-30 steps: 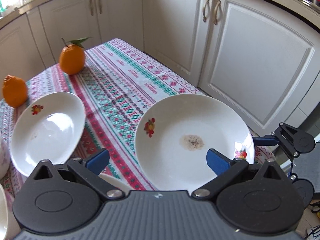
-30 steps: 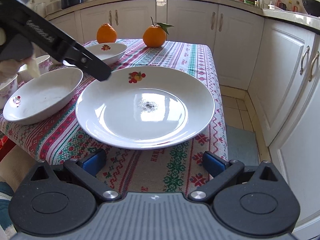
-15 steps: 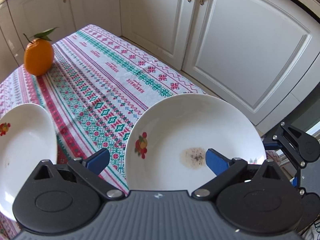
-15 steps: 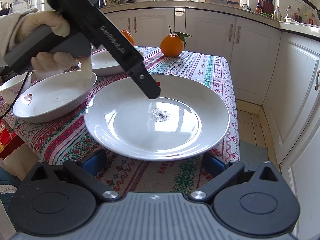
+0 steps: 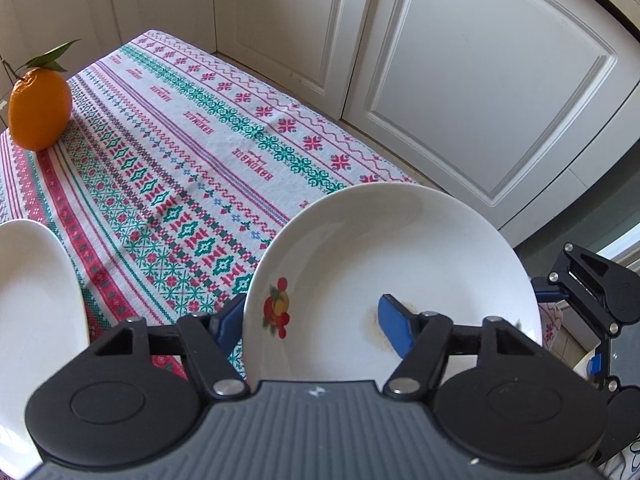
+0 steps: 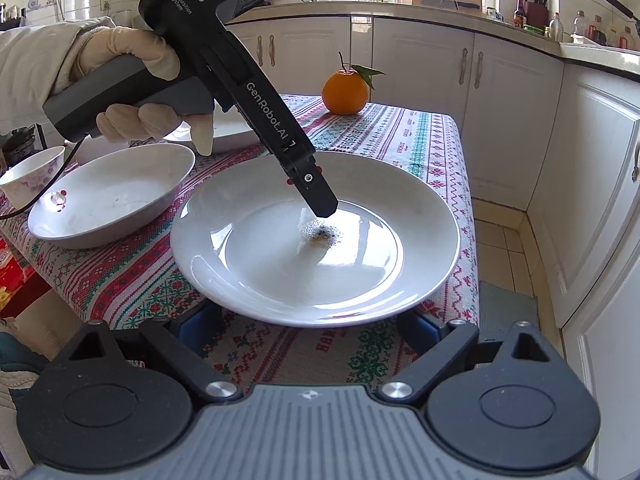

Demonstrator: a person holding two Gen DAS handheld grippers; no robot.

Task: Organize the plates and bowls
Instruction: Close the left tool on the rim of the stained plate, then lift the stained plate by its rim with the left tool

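On the patterned tablecloth beside white cabinets, the plate has its rim between the wide-open, empty jaws of the left gripper, one finger inside, one outside, while the right gripper, also spread empty, flanks its near edge.

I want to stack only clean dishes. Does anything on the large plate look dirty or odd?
Yes. The large plate has a brownish patch with dark specks at its center, like dried residue. The left gripper straddles the plate's rim, one finger just above the patch.
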